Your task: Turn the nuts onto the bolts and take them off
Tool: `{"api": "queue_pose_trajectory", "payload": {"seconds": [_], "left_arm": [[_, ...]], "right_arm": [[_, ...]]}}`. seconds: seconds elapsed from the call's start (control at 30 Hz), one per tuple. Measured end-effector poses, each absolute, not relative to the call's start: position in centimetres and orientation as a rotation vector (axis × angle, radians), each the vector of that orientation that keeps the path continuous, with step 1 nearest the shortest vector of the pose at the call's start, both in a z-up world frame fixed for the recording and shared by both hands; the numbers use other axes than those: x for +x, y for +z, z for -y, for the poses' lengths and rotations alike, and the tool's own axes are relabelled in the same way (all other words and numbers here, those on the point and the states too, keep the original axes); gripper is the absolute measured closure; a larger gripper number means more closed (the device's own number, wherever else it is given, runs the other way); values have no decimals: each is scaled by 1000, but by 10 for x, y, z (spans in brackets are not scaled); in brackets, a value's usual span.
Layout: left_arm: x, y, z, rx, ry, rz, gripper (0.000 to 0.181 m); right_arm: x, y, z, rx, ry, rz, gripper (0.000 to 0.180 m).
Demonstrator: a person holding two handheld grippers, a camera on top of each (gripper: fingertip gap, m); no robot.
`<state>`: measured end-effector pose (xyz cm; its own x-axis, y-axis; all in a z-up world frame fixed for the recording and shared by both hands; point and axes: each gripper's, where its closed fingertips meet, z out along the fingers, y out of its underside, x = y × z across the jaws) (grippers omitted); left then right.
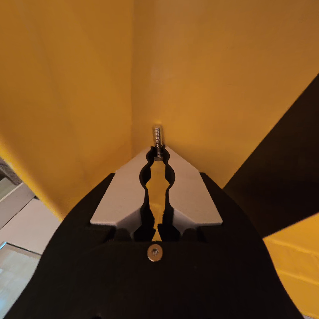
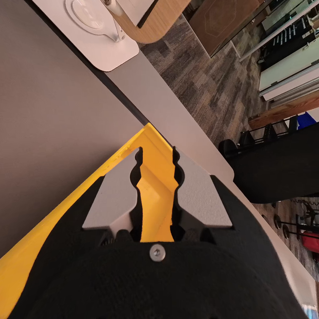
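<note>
The left claw is pinching a silver bolt by its head, with the black fingertips closed around the hexagonal end and the threaded shank sticking straight out past them. Behind it the left wrist view is filled by the inside of a yellow bin, where two of its walls meet at a corner right behind the bolt, and a dark surface crosses at the right. No nut is seen on the shank. In the right wrist view, the right claw is spread, its jaws well apart with nothing between them, and it hangs over a corner of the same yellow bin, which rests on a grey table. A white base plate sits on the table farther off, and patterned carpet lies beyond the table edge.
</note>
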<state>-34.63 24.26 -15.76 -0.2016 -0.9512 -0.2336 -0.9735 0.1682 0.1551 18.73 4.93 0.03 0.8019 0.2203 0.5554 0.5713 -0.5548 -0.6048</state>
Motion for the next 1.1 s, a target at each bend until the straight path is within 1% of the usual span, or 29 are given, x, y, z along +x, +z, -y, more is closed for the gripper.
{"api": "queue_pose_trajectory", "payload": {"seconds": [0.03,0.1,0.2,0.27,0.33,0.4,0.47,0.57,0.63,1.1], "left_arm": [[-347,-152,-241,-1926,434,-2308,173],[-339,-131,-234,-1921,423,-2204,173],[-295,-76,-202,-1889,269,-1985,173],[-241,-36,-152,-1789,84,-1921,173],[-188,-16,-86,-1692,-52,-1959,173],[-144,-28,-28,-1597,-82,-2078,173],[-115,-59,5,-1513,-8,-2210,173],[-91,-105,26,-1529,55,-2349,173],[-83,-122,33,-1582,21,-2391,173],[-88,-161,24,-1776,66,-2442,173]], "right_arm": [[185,4,-48,-2141,-538,590,146],[177,14,-46,-2105,-524,605,146],[164,35,-41,-2028,-498,614,146],[156,49,-35,-1977,-468,615,146],[149,60,-27,-1942,-440,622,146],[145,69,-16,-1920,-417,631,146],[138,77,-6,-1897,-379,642,146],[127,87,6,-1848,-315,666,146],[124,91,10,-1826,-296,678,146],[148,81,13,-1866,-230,642,145]]}}
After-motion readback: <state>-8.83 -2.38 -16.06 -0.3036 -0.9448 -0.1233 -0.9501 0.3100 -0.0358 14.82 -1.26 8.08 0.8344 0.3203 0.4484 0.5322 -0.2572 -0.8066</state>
